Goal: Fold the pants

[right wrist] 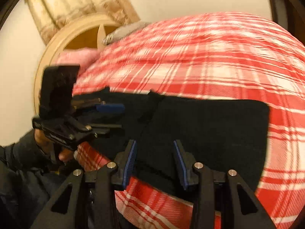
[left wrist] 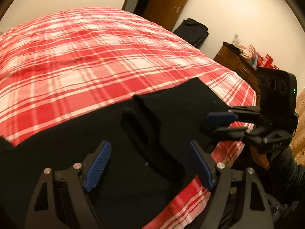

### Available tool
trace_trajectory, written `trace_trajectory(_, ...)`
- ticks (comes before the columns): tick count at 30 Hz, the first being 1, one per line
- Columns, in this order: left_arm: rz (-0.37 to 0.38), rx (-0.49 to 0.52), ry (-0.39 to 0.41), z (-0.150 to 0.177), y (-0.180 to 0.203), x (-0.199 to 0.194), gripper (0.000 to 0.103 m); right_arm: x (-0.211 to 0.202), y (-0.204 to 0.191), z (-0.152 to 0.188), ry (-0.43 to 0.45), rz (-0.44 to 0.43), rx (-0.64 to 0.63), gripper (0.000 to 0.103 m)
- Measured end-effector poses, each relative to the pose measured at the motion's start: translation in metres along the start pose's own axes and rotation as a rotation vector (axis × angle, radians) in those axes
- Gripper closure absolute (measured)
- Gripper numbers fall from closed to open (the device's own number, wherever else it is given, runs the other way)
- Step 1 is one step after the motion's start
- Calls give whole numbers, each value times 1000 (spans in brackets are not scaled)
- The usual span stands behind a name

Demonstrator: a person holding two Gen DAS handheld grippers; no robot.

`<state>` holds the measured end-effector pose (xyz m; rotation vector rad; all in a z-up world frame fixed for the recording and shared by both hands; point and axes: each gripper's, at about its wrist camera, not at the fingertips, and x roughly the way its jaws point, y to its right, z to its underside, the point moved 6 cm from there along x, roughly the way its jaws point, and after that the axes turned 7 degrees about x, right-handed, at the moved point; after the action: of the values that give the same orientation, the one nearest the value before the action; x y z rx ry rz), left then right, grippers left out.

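Looking mostly done: pants (right wrist: pixel 200 133) lie folded on the bed (left wrist: pixel 85 57). Left tongs (left wrist: pixel 148 164) wide, right tongs (right wrist: pixel 155 164) partly apart, both empty; maybe one fold left.

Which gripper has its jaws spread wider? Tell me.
The left gripper: its blue pads stand far apart over the black pants. The right gripper shows a clearly narrower gap, its pads closer together above the pants' edge.

Bed (left wrist: pixel 85 61) with a red plaid cover fills the frame, black pants (left wrist: pixel 118 137) lying flat near its lower edge.
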<state>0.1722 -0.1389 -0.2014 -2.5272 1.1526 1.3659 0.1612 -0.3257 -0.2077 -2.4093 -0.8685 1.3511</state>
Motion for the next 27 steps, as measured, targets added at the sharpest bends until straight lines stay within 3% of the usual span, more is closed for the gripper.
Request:
trace_trajectory(4, 33, -24, -39, -7, 6, 18, 35, -24, 22, -8, 127, -10, 77, 61)
trace_trajectory(6, 49, -43, -48, -9, 8, 24, 46, -36, 33, -13, 181, -16, 112, 60)
trace_trajectory(8, 44, -63, -48, -11, 8, 29, 51, -43, 42, -16, 214, -13, 140, 55)
trace_trajectory(10, 45, -68, -47, -11, 8, 30, 65, -47, 53, -18, 231, -17, 180, 53)
trace_trajectory(12, 39, -78, -49, -10, 8, 31, 87, -46, 61, -18, 238, -14, 216, 53)
trace_trajectory(13, 46, -80, -44, -9, 8, 30, 90, -48, 63, -16, 240, -14, 225, 53)
trace_trajectory(21, 70, -107, 24, -21, 2, -6, 91, -63, 68, -18, 318, -28, 254, 52)
trace_trajectory(27, 6, -121, 52, -19, -20, -34, 91, -61, 68, -18, 321, -17, 250, 50)
